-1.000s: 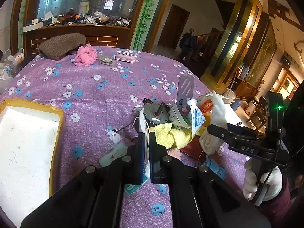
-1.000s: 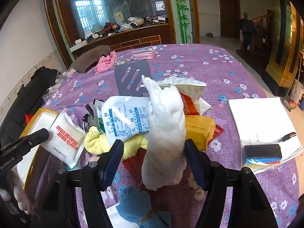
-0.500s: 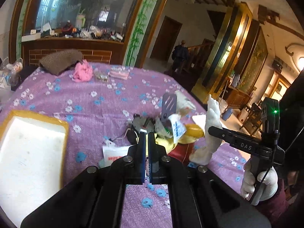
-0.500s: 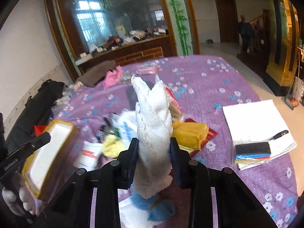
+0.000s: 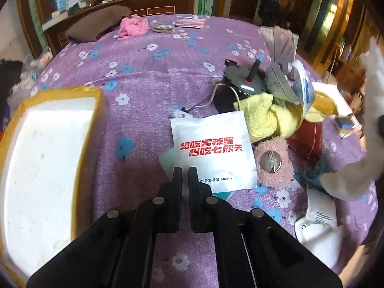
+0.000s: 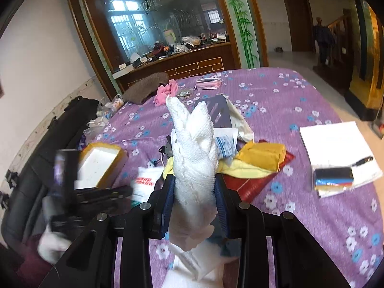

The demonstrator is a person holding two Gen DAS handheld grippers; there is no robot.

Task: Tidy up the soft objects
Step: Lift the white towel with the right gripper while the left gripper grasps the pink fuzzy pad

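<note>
White terry cloth, waffle-textured and limp: that's the white towel your right gripper has clamped between its blue-padded fingers. Jaws have just been closing onto it; it stands up past the tips in two floppy peaks, tail hanging below the pads.

Your left gripper is pinched together, nothing between the fingers. Tips sit over the near edge of a flat glossy white glove packet with red print, one of it, square.

Just right of your left fingertips: one pink fuzzy round pad with a metal disc pinned on it. Ahead-right of them: one crumpled yellow fleece cloth, then a grey metal motor with a shaft and white lead.

Left of your left fingers: one white foam tray, yellow taped rim, shallow.

Everything rests on the purple flowered tablecloth. Far beyond the tips: one brown knitted piece and one pink fluffy cloth, just beside each other.
</note>
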